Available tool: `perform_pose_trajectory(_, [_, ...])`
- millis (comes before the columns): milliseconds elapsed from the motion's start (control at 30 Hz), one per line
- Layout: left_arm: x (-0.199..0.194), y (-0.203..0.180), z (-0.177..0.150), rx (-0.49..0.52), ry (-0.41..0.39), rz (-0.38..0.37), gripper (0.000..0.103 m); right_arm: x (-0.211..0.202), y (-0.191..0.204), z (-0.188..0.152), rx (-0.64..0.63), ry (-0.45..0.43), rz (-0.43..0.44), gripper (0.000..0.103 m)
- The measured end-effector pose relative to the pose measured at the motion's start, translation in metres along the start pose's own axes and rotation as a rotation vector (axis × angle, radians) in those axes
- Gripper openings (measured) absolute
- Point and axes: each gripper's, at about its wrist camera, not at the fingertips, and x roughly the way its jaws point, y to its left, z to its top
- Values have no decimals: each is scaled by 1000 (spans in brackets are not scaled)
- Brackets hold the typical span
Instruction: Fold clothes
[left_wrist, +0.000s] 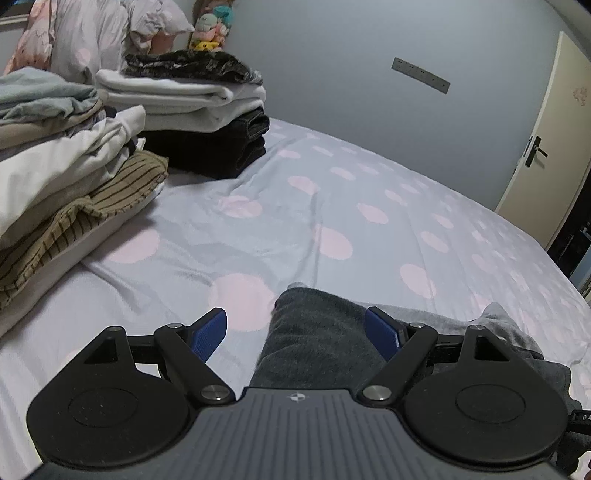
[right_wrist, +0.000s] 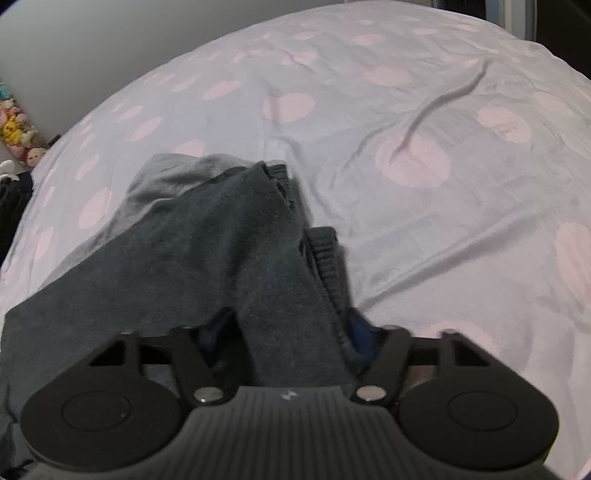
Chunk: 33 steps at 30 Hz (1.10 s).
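A dark grey garment (right_wrist: 221, 240) with ribbed cuffs and a lighter grey lining lies crumpled on the polka-dot bed sheet (right_wrist: 443, 184). My right gripper (right_wrist: 290, 332) is shut on a raised fold of it, and the cloth fills the gap between the blue pads (right_wrist: 360, 332). In the left wrist view the same garment (left_wrist: 317, 332) reaches up between the fingers of my left gripper (left_wrist: 295, 328). That gripper stands wide open, with the cloth close to its right pad (left_wrist: 384, 332) and bare sheet by the left pad.
A stack of folded white and black clothes (left_wrist: 192, 99) and a looser pile with a striped olive piece (left_wrist: 55, 166) sit at the left of the bed (left_wrist: 332, 221). Pillows (left_wrist: 92, 37) and plush toys (left_wrist: 212, 29) lie behind. A door (left_wrist: 546, 147) stands right.
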Motion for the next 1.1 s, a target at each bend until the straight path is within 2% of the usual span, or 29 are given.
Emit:
perform_pose_trajectory(33, [0,1,0,-5,2,0,96,-1,1,0,-3,-7,9,44])
perform_pose_trajectory(133, [1,4,2,-19,8,-1,96,-6,4,1,-12,-31,29,39])
perform_pose_trajectory(233, [1,7,4,-25,20,-7,94,-15,9,2,-25,-62,38,37])
perform_pose_trajectory(400, [3,13,10,-11,42,32,94,-39,33,7,-61,-106,37,35])
perform_pose_trajectory(567, [3,29,17,-62,70,24,93,-61,77,9,-108,-134,6,33])
perform_pose_trajectory(733, [1,49,27,-135,110,-6,90,-80,130,0,-225,-180,2,32])
perform_pose_trajectory(933, [1,75,31,-290,147,-120,88,-92,196,-18,-355,-212,52,31])
perform_pose_trajectory(1100, [-2,81,33,-303,153,-147,87,-88,243,-40,-438,-197,119,31])
